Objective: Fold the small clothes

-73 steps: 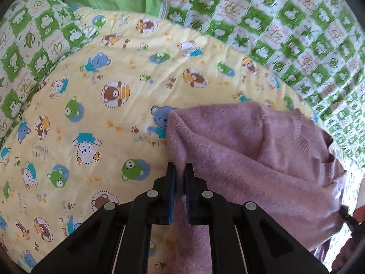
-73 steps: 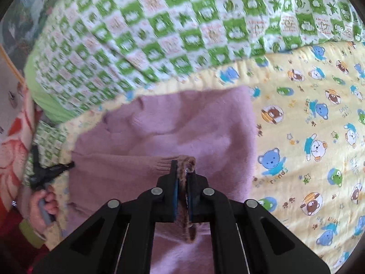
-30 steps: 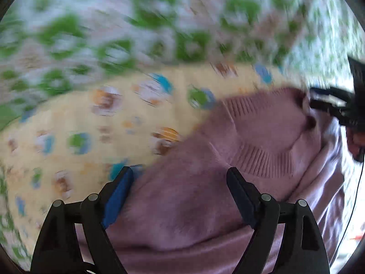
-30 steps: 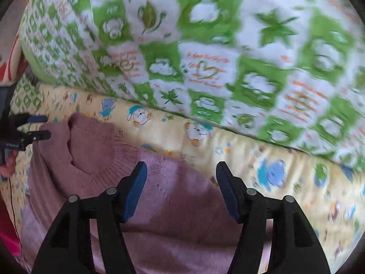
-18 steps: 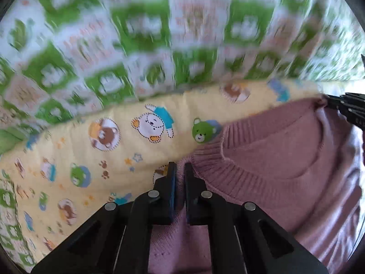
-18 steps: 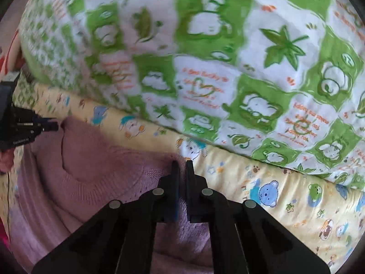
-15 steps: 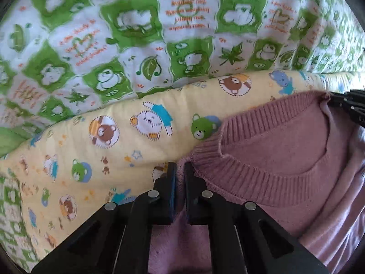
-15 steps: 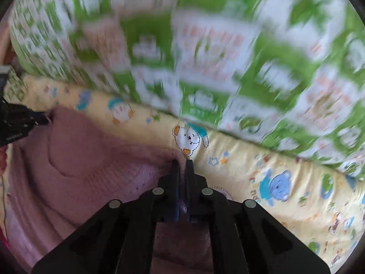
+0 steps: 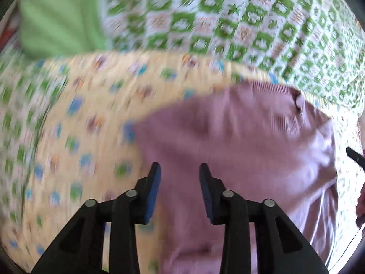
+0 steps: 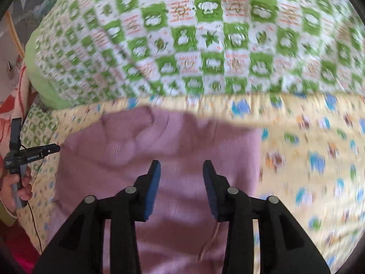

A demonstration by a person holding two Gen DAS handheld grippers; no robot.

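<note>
Your left gripper [image 9: 179, 171] and right gripper [image 10: 181, 169] have just opened, gripping nothing, jaws apart above the pink sweater [image 10: 159, 159], leaving it folded on the yellow quilt [image 10: 308, 159].

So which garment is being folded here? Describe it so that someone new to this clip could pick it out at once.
Start at the big green-and-white checked quilt; just in front of it lies a yellow blanket with cartoon animals. On that blanket lies the mauve knitted sweater, ribbed neckline towards the quilt. It is the only plain, unpatterned fabric on the blanket.
</note>
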